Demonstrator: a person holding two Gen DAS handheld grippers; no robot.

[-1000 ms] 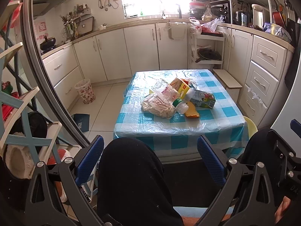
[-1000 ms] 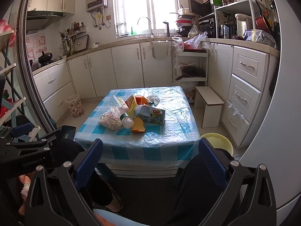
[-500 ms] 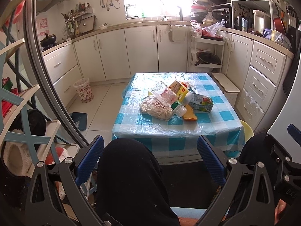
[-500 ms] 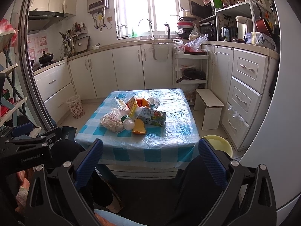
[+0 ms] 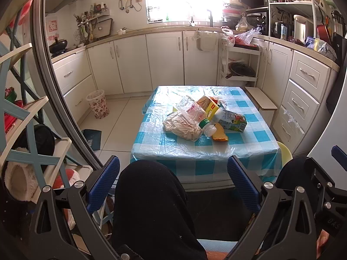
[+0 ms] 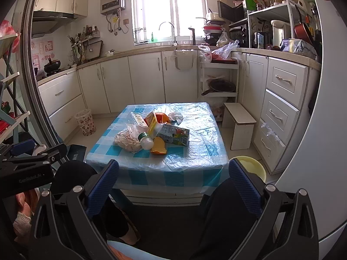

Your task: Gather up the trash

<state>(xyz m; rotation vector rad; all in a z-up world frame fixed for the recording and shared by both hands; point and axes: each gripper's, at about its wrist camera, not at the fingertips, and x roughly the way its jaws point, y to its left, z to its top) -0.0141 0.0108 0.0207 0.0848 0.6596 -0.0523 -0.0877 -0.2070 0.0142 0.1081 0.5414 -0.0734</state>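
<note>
We hold both tools low, above the knees, well short of the low table covered in blue-and-white checked cloth under clear plastic film (image 5: 256, 137); this stand-off keeps the whole trash pile in both views before an approach.

Left gripper (image 5: 173, 181): jaws spread wide, nothing between them. A black-clad knee (image 5: 149, 195) fills the gap below the fingertips. Ahead of the jaws and far left of them, on the floor by the cabinets, stands a floral-patterned wastebasket (image 5: 98, 106), the likely destination. Straight ahead, well beyond the fingertips, the trash lies clustered mid-table. From left to right:

1. A crumpled clear plastic bag with pale contents (image 5: 181, 126), nearest the left finger's line.
2. A clear plastic bottle with a green label (image 5: 207, 127), on its side, touching the bag.
3. An orange peel piece (image 5: 219, 135), just beside the bottle mouth.
4. A yellow carton (image 5: 209, 107), tilted against the pile behind.
5. A green-and-white drink carton (image 5: 234, 122), lying flat, right of the jaw centreline.

Right gripper (image 6: 173, 182): jaws likewise spread, empty. The same pile sits ahead, slightly left of centre between the fingers; a crumpled white tissue (image 6: 176, 117) lies behind it. A round yellow basin (image 6: 249, 164) rests on the floor just behind the right fingertip.

We judge the task not yet started: no item is gripped. The open jaws suit a first pick of the bottle or drink carton, both rigid enough to pinch.
</note>
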